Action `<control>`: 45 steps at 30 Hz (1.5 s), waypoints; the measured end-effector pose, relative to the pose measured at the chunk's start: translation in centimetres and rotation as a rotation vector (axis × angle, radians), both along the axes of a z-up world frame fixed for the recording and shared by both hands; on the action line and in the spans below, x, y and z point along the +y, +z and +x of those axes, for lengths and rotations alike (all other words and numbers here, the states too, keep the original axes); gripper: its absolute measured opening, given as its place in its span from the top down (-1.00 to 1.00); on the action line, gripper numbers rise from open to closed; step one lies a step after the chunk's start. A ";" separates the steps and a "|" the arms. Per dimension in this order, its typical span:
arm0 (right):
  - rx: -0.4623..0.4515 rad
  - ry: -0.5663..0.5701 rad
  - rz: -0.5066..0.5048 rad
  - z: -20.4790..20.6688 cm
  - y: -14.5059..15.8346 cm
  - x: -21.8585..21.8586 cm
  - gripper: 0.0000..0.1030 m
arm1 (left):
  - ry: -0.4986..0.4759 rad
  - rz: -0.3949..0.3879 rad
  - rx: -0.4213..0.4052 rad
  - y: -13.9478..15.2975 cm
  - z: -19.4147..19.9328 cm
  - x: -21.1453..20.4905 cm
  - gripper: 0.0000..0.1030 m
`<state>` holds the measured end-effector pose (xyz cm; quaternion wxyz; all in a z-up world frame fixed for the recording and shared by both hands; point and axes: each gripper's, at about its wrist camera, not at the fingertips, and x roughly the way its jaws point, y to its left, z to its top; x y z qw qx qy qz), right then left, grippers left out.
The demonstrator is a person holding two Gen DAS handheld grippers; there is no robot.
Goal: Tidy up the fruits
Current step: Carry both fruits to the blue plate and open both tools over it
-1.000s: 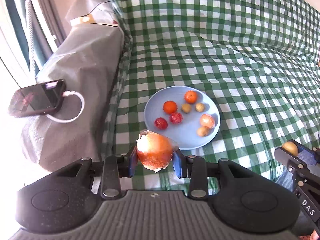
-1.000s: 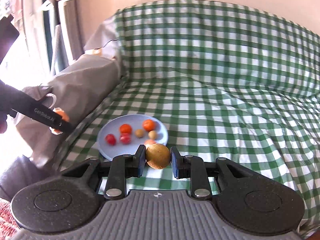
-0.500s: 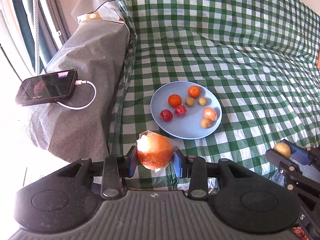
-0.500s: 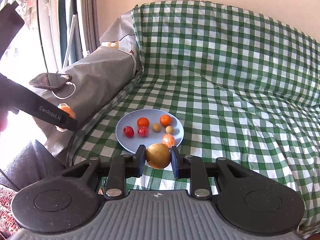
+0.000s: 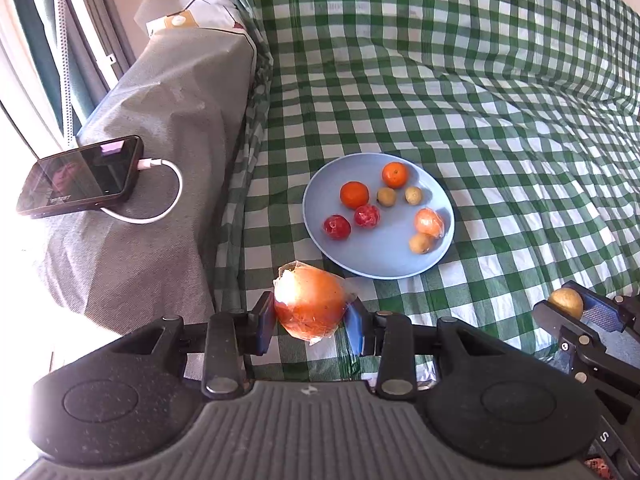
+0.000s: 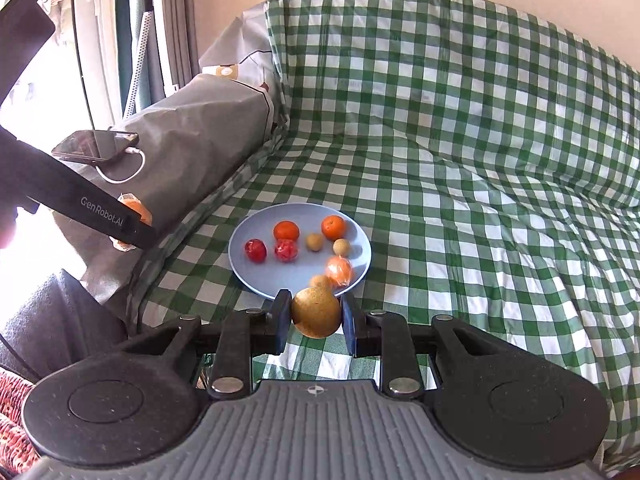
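Both grippers have drawn back from the round pale-blue plate (image 5: 372, 264) since one second ago; the plate now sits farther ahead in each wrist view, and more of the green-and-white checked cover (image 5: 460, 92) shows around it.

My left gripper (image 5: 310, 322) is closed on a large orange fruit in clear plastic wrap (image 5: 310, 308). Both blue pads press its sides, and it hangs above the checked cover, just short of the plate's near rim.

My right gripper (image 6: 316, 318) is clamped on a round golden-brown fruit (image 6: 316, 312), held just before the plate's near edge. In the left wrist view, the same right gripper (image 5: 576, 308) appears at the lower right with that fruit between its fingers.

The plate rests on the checked cover and carries seven fruits:
1. Two small orange citrus fruits (image 5: 354, 195) toward the far side.
2. Two red fruits in clear wrap (image 5: 337, 227) on the left.
3. Two small tan round fruits (image 5: 387, 196) near the middle.
4. One small wrapped orange fruit (image 5: 429, 222) on the right, touching another tan fruit (image 5: 420, 243) beside it.

A black smartphone (image 5: 80, 176) lies on the grey-covered armrest (image 5: 160, 128) to the left, with a white charging cable (image 5: 168, 196) plugged in.
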<state>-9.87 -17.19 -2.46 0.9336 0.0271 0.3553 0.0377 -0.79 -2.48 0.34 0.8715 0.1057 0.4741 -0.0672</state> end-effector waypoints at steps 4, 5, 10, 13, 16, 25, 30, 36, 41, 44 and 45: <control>0.017 -0.009 0.011 1.3 -0.6 -0.3 0.47 | -0.003 0.009 0.022 -0.7 1.3 -0.5 0.21; 0.020 -0.010 0.012 1.7 -0.7 -0.4 0.47 | -0.004 0.011 0.026 -0.9 1.6 -0.6 0.21; 0.028 -0.008 0.019 4.1 -1.6 -0.6 0.47 | -0.002 0.017 0.060 -2.1 3.6 -1.1 0.21; 0.032 0.000 0.024 5.6 -2.3 -0.7 0.47 | 0.000 0.031 0.075 -3.0 4.9 -1.5 0.21; 0.042 0.008 0.024 7.4 -3.0 -0.6 0.46 | 0.002 0.042 0.091 -4.0 6.3 -1.8 0.21; 0.079 0.058 -0.010 13.1 -6.4 0.0 0.46 | -0.002 0.064 0.142 -7.8 11.2 -3.2 0.21; 0.108 0.083 -0.038 15.3 -8.7 0.3 0.46 | -0.013 0.083 0.157 -9.9 13.5 -4.0 0.21; 0.121 0.100 -0.042 17.6 -9.9 0.2 0.46 | -0.016 0.087 0.171 -11.1 15.3 -4.5 0.21; 0.118 0.116 -0.037 18.9 -10.1 0.1 0.29 | 0.011 0.112 0.110 -10.1 15.4 -4.6 -0.76; 0.143 0.091 -0.053 18.7 -9.7 -0.2 -0.39 | 0.004 0.095 0.088 -8.4 14.5 -4.1 -0.99; 0.148 0.070 -0.051 18.4 -9.4 -0.5 -0.67 | 0.004 0.093 0.091 -8.0 14.1 -4.0 -0.99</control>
